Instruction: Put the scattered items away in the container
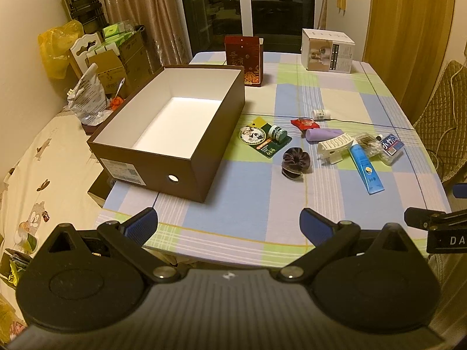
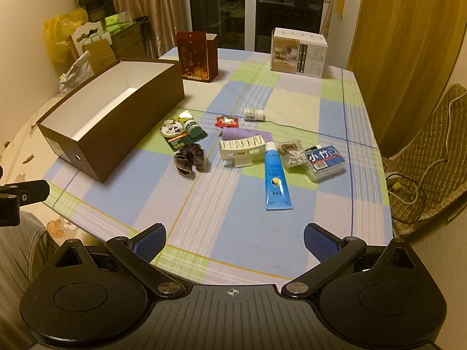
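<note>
An empty brown box [image 1: 221, 134] [image 2: 140, 125] with a white inside stands on the left of the checked table. To its right lie several loose items: a green carded pack [image 1: 264, 138] [image 2: 182, 134], a dark velvet scrunchie [image 1: 296, 163] [image 2: 189, 159], a white hair claw [image 1: 335, 147] [image 2: 242, 148], a blue tube [image 1: 364, 169] [image 2: 275, 179], a purple bottle [image 1: 324, 134] [image 2: 248, 134], a red sachet [image 1: 305, 123] [image 2: 227, 121], a small white bottle [image 1: 321, 113] [image 2: 254, 114] and a cotton swab box [image 1: 389, 147] [image 2: 325, 162]. My left gripper [image 1: 229, 226] and right gripper [image 2: 235, 242] hover open over the near table edge, holding nothing.
A dark red carton [image 1: 245, 61] [image 2: 198, 57] and a white product box [image 1: 327, 51] [image 2: 299, 51] stand at the table's far end. Bags and cardboard boxes [image 1: 96, 67] crowd the left. A padded chair [image 2: 423, 157] with cables sits right. A bedsheet [image 1: 38, 163] lies at the left.
</note>
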`<state>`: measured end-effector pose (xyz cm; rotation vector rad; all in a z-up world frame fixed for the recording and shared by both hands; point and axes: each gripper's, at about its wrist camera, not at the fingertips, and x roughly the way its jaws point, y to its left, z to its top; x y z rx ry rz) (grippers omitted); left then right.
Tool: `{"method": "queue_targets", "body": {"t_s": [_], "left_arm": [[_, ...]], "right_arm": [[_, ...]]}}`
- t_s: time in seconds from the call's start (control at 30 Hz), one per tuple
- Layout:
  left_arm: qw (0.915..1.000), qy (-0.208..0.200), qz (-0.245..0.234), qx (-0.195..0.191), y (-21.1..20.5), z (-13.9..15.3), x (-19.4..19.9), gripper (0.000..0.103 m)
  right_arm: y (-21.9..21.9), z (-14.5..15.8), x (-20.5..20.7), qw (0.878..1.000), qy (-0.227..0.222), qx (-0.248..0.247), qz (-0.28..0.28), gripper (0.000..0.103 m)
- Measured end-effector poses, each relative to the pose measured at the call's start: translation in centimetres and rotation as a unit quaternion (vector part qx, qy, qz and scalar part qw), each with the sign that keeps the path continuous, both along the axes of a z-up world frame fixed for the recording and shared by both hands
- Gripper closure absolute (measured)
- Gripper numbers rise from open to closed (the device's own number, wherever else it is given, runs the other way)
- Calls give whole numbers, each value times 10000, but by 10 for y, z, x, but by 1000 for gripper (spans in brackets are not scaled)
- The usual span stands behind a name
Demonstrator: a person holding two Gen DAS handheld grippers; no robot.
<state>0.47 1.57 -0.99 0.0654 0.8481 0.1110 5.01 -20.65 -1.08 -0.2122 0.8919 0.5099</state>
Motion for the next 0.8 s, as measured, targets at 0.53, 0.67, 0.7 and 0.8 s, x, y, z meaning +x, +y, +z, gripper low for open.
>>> {"method": "queue_targets", "body": {"t_s": [0.53,0.67,0.7,0.8], "left_arm": [[10000,31,47,13,1,-3,2,1],[10000,53,61,16,0,-4,4,1],[10000,60,61,17,0,-4,4,1],[9999,76,65,21,0,-4,5,1]], "right_arm": [[0,0,1,10000,-2,3,17,0],[0,0,1,10000,1,0,24,0],[1,-1,1,10000,7,-2,25,0],[1,-3,2,10000,22,-3,31,0]]}}
